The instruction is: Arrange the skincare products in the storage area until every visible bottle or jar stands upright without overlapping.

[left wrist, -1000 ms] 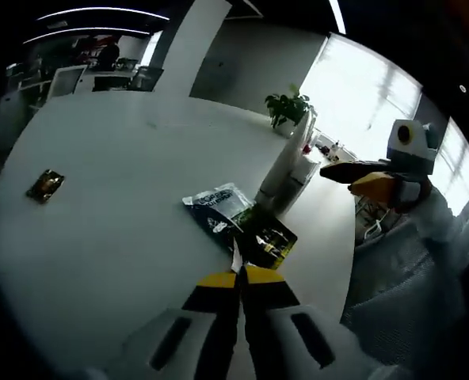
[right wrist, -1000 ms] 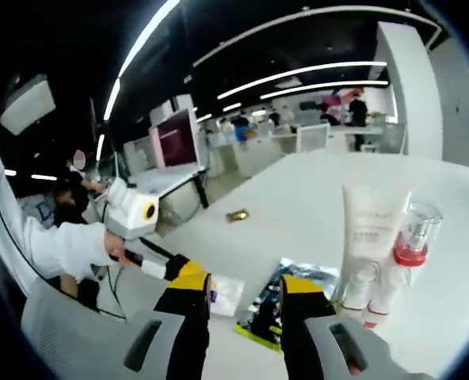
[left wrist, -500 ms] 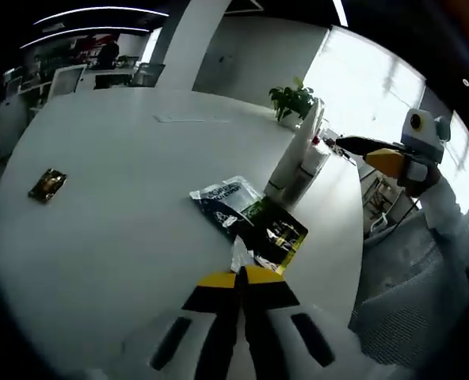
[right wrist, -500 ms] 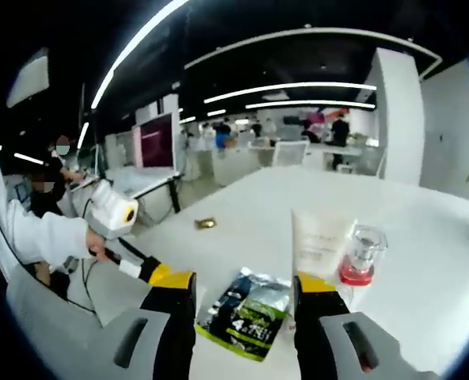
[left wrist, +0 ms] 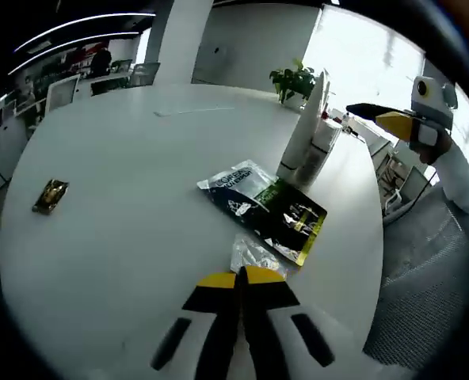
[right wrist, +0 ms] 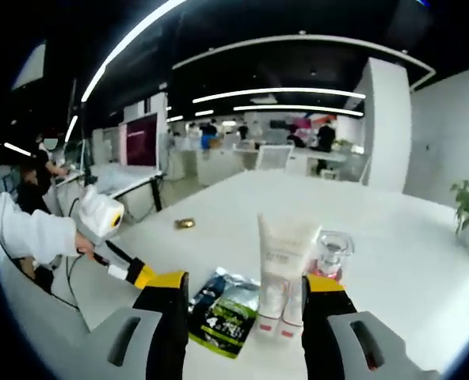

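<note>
Upright, tube between open tool

My left gripper is showing two pale grey jaws, each wearing a dark oblong slot and ending in a yellow band with a black tip. My right gripper is showing the same build: grey jaw bodies with dark slots, yellow bands, black inner faces. Seen from the other side, my right gripper is showing a black-and-yellow beak, and my left one is carrying a white block behind its yellow-banded jaw. I am wearing white sleeves on both arms.
</note>
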A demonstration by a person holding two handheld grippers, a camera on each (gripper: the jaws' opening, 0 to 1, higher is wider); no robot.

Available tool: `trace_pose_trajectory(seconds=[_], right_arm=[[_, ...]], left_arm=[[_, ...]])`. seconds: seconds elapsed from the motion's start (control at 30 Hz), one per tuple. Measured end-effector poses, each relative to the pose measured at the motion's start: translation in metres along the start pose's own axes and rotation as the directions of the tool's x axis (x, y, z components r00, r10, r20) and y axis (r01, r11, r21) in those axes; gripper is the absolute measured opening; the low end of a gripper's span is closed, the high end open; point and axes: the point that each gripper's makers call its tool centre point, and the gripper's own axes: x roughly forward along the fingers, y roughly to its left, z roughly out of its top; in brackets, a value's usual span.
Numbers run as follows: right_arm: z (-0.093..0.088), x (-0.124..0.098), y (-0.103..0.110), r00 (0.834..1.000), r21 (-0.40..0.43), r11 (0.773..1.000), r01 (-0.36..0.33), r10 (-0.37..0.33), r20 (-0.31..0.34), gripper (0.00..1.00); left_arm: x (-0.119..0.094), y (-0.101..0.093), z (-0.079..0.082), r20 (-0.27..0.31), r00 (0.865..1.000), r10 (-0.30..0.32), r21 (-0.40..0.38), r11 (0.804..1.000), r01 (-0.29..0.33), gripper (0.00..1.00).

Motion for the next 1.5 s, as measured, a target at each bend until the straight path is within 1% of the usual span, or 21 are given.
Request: trace_pose_trajectory(seconds=[0.1, 0.3, 0.43, 0.5, 0.57, 0.6, 0.67, 0.7, 0.77, 0.9, 0.97, 1.03, 1.1, 1.17, 1.23, 1.3, 1.33, 1.37, 1.4, 1.43, 1.5], right_arm=[[-0.011, -0.004, -0.019, 0.997, -0.028, 0.998, 0.062, -0.064, -0.047, 0.65], [-0.024, -0.007, -0.031, 0.991, -0.010, 0.996, 0.085, -0.086, -0.101, 0.75], [-0.040, -0.007, -0.026, 0.984, 0.012, 0.998, 0.054, -0.051, -0.169, 0.73], [-0.046, -0.006, -0.026, 0.979, -0.021, 0.998, 0.055, -0.058, -0.196, 0.77], [-0.056, -0.007, -0.023, 0.967, -0.020, 0.999, 0.037, -0.041, -0.251, 0.72], [-0.062, -0.007, -0.019, 0.962, -0.011, 1.000, 0.018, -0.020, -0.274, 0.72], [-0.071, -0.007, -0.011, 0.950, -0.005, 1.000, -0.024, 0.021, -0.311, 0.72], [-0.078, -0.007, -0.006, 0.939, 0.001, 0.999, -0.048, 0.045, -0.341, 0.71], [-0.083, -0.007, 0.003, 0.927, -0.028, 0.995, -0.092, 0.075, -0.368, 0.68], [-0.085, -0.003, 0.022, 0.918, -0.010, 0.989, -0.151, 0.136, -0.373, 0.61], [-0.084, -0.002, 0.031, 0.915, 0.006, 0.983, -0.182, 0.172, -0.366, 0.57], [-0.078, 0.002, 0.042, 0.919, 0.015, 0.976, -0.217, 0.209, -0.334, 0.51], [-0.073, 0.006, 0.049, 0.925, 0.023, 0.973, -0.228, 0.224, -0.308, 0.46], [-0.066, 0.011, 0.059, 0.929, -0.004, 0.965, -0.264, 0.253, -0.272, 0.39], [-0.062, 0.015, 0.065, 0.933, -0.015, 0.963, -0.268, 0.256, -0.252, 0.32], [-0.059, 0.021, 0.079, 0.931, -0.037, 0.953, -0.300, 0.284, -0.229, 0.27], [-0.058, 0.025, 0.088, 0.928, -0.047, 0.948, -0.315, 0.298, -0.223, 0.25], [-0.058, 0.028, 0.093, 0.927, -0.049, 0.945, -0.323, 0.305, -0.217, 0.22], [-0.058, 0.033, 0.101, 0.925, -0.047, 0.941, -0.335, 0.320, -0.203, 0.16], [-0.058, 0.035, 0.104, 0.924, -0.049, 0.939, -0.341, 0.326, -0.199, 0.13], [-0.061, 0.039, 0.117, 0.921, -0.075, 0.931, -0.357, 0.337, -0.198, 0.13]], left_arm=[[0.003, 0.002, -0.004, -0.023, 1.000, 0.015, 0.052, 0.999, -0.014, 0.00], [0.005, 0.003, -0.008, -0.047, 0.999, 0.020, 0.106, 0.994, -0.015, 0.00], [0.007, 0.004, -0.008, -0.059, 0.998, 0.011, 0.137, 0.991, -0.003, 0.00], [0.007, 0.005, -0.008, -0.059, 0.998, 0.010, 0.148, 0.989, -0.001, 0.00], [0.008, 0.005, -0.008, -0.062, 0.998, 0.006, 0.159, 0.987, 0.004, 0.00], [0.009, 0.005, -0.007, -0.060, 0.998, -0.005, 0.188, 0.982, 0.016, 0.00], [0.010, 0.005, -0.010, -0.083, 0.996, -0.008, 0.221, 0.975, 0.026, 0.00], [0.011, 0.005, -0.010, -0.086, 0.996, -0.011, 0.223, 0.974, 0.030, 0.00], [0.012, 0.004, -0.009, -0.084, 0.996, -0.023, 0.208, 0.977, 0.040, 0.00], [0.013, -0.002, -0.009, -0.090, 0.993, -0.071, 0.251, 0.964, 0.091, 0.00], [0.013, -0.002, -0.010, -0.093, 0.993, -0.071, 0.254, 0.963, 0.093, 0.00], [0.013, -0.003, -0.010, -0.098, 0.992, -0.083, 0.269, 0.957, 0.107, 0.00], [0.013, -0.003, -0.010, -0.099, 0.991, -0.090, 0.271, 0.956, 0.113, 0.00], [0.012, -0.004, -0.010, -0.102, 0.990, -0.096, 0.282, 0.952, 0.121, 0.00], [0.012, -0.004, -0.011, -0.102, 0.990, -0.097, 0.283, 0.951, 0.123, 0.00], [0.012, -0.005, -0.011, -0.101, 0.991, -0.090, 0.284, 0.952, 0.116, 0.00], [0.012, -0.005, -0.011, -0.099, 0.991, -0.086, 0.310, 0.944, 0.113, 0.00], [0.012, -0.005, -0.011, -0.099, 0.992, -0.084, 0.309, 0.945, 0.111, 0.00], [0.012, -0.006, -0.011, -0.100, 0.991, -0.084, 0.338, 0.934, 0.113, 0.00], [0.012, -0.006, -0.011, -0.101, 0.991, -0.085, 0.348, 0.930, 0.115, 0.00], [0.013, -0.005, -0.011, -0.101, 0.991, -0.086, 0.349, 0.930, 0.117, 0.00]])
